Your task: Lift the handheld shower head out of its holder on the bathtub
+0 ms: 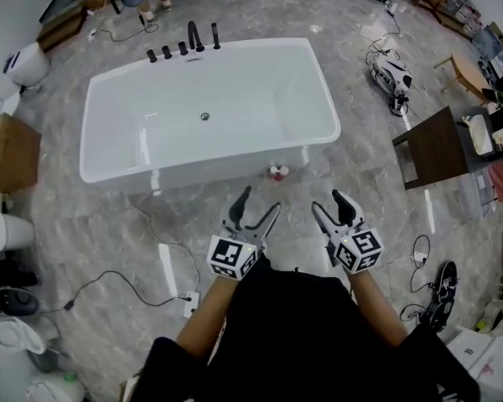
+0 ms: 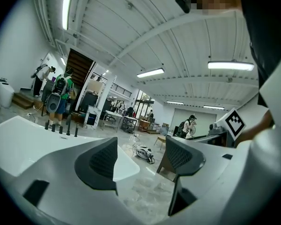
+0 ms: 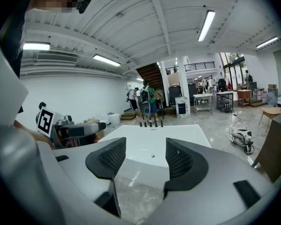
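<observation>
I'm standing at the near side of the bathtub [image 1: 318,82] with both tools held up in front of me, well short of it. My left gripper [image 1: 258,203] is released: its jaws are spread wide, and its own view shows nothing between them but grey marble floor [image 1: 109,224] and a corner of the tub. It's the same with my right gripper [image 1: 329,206], jaws apart and holding nothing, looking straight across the white basin toward the drain [image 1: 205,116]. The 2 grippers sit side by side, near each other, and neither touches anything.

The shower head [image 1: 215,36] is over on the far rim, in a row of 5 black fittings [image 1: 174,50]. It's in its holder and well apart from both grippers. From here the fittings are too small for me to tell it cleanly from the taps next to it. The right gripper view shows that same row dead ahead, past the drain.

Other stuff around:
- A small red and white thing [image 1: 277,172] on the floor, just beside the tub's near wall and between the tub and my grippers.
- A brown table [image 1: 436,145] off to my right.
- A cardboard box [image 1: 8,153] off to my left.
- A black cable [image 1: 117,283] snaking across the floor on my left.
</observation>
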The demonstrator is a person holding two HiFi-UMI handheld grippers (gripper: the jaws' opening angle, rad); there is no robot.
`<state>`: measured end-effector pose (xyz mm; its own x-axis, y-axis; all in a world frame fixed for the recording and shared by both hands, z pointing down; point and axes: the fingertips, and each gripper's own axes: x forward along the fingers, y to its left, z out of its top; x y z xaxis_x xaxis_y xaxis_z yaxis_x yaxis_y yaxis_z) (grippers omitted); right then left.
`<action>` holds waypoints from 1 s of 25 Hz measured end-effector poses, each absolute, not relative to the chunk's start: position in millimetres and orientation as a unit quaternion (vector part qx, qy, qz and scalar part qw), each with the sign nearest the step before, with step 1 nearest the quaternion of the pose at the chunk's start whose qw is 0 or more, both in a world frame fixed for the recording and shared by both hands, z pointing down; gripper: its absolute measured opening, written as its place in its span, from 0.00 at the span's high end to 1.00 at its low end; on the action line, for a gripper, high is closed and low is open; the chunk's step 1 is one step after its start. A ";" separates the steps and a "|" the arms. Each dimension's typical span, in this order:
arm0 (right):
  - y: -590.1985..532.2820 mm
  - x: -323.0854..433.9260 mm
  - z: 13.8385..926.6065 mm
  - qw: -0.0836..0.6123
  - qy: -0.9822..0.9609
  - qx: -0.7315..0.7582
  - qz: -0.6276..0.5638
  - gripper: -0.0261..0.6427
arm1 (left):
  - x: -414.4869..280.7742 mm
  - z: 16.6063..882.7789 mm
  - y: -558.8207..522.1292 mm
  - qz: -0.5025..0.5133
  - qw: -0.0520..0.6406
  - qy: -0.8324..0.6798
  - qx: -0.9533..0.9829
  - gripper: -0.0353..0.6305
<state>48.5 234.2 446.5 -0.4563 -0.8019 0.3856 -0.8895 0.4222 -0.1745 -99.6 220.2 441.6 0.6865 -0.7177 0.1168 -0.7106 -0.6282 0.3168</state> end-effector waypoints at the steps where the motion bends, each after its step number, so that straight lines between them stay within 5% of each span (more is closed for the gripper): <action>1: 230.9 45.2 449.4 0.123 -0.834 0.506 0.183 0.61 | -103.9 443.4 217.4 -0.010 0.172 -0.397 0.901 0.50; 14: 183.1 97.8 456.3 0.115 -0.811 0.540 0.197 0.61 | -95.8 453.0 166.5 -0.012 0.180 -0.405 0.896 0.50; 25: 33.1 103.0 480.6 0.102 -0.860 0.458 0.198 0.61 | -84.3 470.8 75.5 -0.006 0.194 -0.465 0.864 0.50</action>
